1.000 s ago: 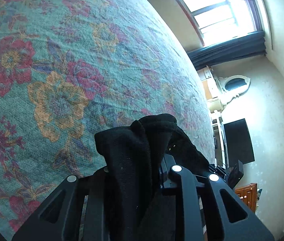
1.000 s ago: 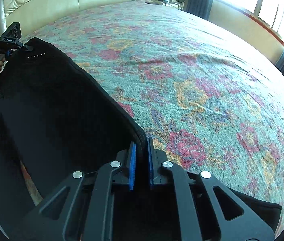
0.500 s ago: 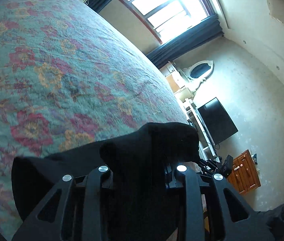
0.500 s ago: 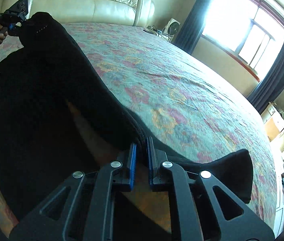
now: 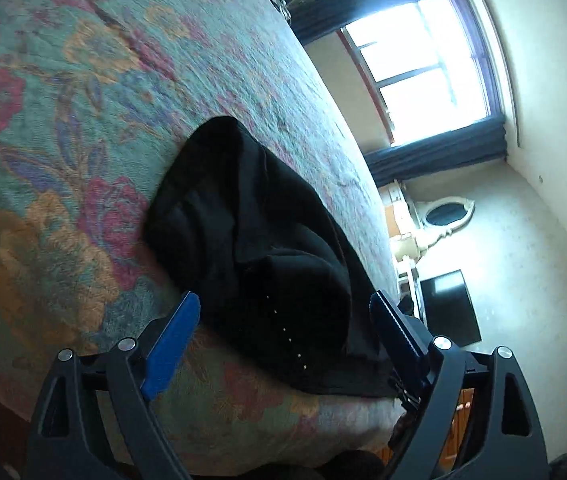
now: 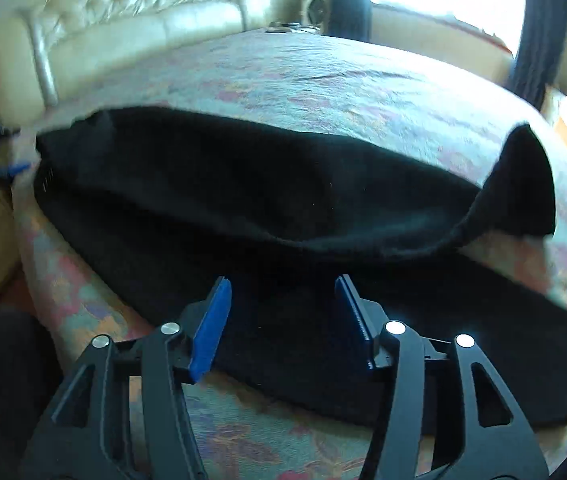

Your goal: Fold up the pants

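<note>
Both grippers were apart — the black pants lay loose on the bed.

The left gripper (image 5: 283,304) had just been opening, its blue pads wide, and the black pants (image 5: 259,248) lay bunched on the floral bedspread (image 5: 83,120) beyond them, with one end of the cloth reaching between the pads without being pressed. The right gripper (image 6: 283,296) had just been opening too — its pads stood apart over the pants (image 6: 283,200), which stretched across the bed near its front edge, an upper layer seemingly doubled over the lower, though blur made that hard to confirm. A cream tufted headboard (image 6: 135,12) stood behind.
</note>
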A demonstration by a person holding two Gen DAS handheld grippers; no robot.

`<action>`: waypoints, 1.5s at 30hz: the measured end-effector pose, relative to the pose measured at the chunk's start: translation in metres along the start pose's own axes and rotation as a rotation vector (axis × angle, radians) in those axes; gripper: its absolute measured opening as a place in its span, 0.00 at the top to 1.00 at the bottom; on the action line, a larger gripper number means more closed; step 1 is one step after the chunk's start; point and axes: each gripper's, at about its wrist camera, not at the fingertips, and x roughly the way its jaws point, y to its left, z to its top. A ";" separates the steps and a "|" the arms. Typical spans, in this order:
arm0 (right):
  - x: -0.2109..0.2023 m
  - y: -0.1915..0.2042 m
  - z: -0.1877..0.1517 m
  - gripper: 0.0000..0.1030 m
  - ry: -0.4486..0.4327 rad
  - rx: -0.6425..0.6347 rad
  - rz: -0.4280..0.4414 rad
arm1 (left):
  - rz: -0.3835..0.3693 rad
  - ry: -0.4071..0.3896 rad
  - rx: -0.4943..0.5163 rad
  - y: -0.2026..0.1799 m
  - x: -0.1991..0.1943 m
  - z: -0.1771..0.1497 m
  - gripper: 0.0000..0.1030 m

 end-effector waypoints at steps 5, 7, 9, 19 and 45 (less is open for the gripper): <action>-0.003 -0.044 -0.010 0.41 -0.079 0.530 0.241 | -0.143 -0.103 -0.199 -0.017 0.014 -0.010 0.15; 0.002 -0.045 -0.016 0.41 -0.092 0.621 0.277 | -0.143 -0.105 -0.261 -0.027 0.035 -0.012 0.15; 0.007 -0.041 -0.023 0.40 -0.090 0.657 0.279 | -0.104 -0.105 -0.310 -0.029 0.053 -0.013 0.15; 0.032 -0.064 -0.032 0.23 -0.105 0.977 0.370 | 0.012 -0.172 -0.341 -0.013 0.071 -0.013 0.51; 0.039 -0.068 -0.023 0.93 -0.192 0.987 0.303 | 0.037 -0.173 -0.137 -0.025 0.044 0.022 0.72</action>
